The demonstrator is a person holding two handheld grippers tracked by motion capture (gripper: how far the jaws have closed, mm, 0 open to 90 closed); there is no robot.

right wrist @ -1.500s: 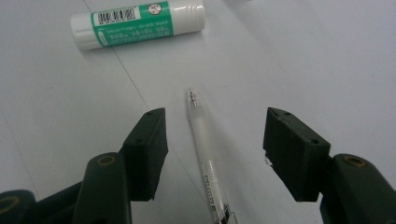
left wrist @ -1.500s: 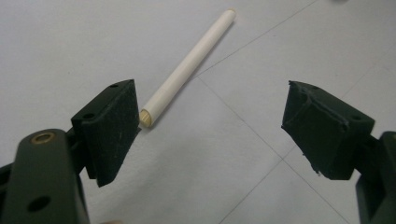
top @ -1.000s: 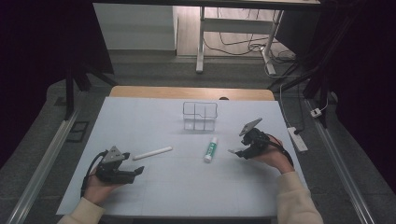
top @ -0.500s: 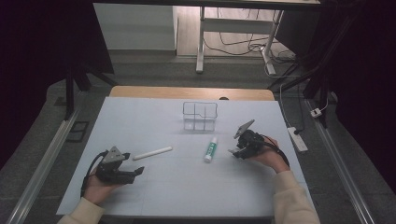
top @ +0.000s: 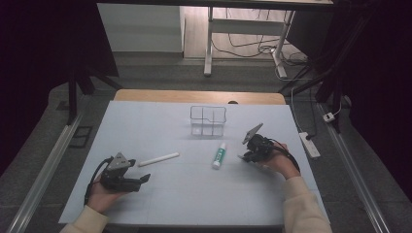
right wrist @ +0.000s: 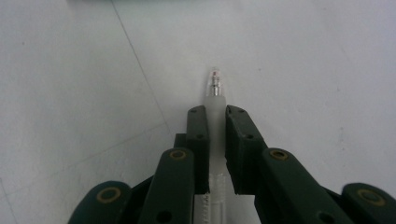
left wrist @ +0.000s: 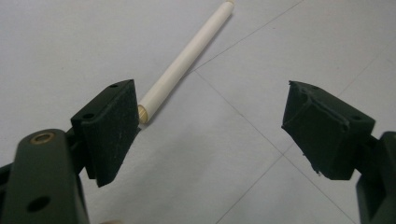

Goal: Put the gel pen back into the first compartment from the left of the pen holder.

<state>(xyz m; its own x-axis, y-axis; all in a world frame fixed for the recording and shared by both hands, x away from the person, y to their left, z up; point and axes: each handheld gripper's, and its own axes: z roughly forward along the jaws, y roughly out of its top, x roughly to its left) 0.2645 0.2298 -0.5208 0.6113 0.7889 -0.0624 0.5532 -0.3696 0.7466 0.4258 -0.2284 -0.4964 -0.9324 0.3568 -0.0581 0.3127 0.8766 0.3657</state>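
Note:
My right gripper (right wrist: 215,114) is shut on a slim translucent pen (right wrist: 215,93); its clear tip with a red core sticks out past the jaws, low over the white table. In the high view that gripper (top: 243,156) sits just right of a green-and-white tube (top: 219,155) lying on the table. My left gripper (left wrist: 210,126) stands open, empty, resting near the table's front left (top: 145,179). A white stick (left wrist: 187,63) lies beyond its left jaw, the near end close to that pad; in the high view the stick (top: 159,158) lies up and right of the gripper.
A clear wire-framed box (top: 208,120) with compartments stands at the middle back of the white table (top: 145,126). A white power strip (top: 309,144) lies off the table's right edge. Desk legs and cables are on the floor beyond.
My right gripper has shifted a little to the left, toward the green-and-white tube. The left gripper and the white stick have stayed put.

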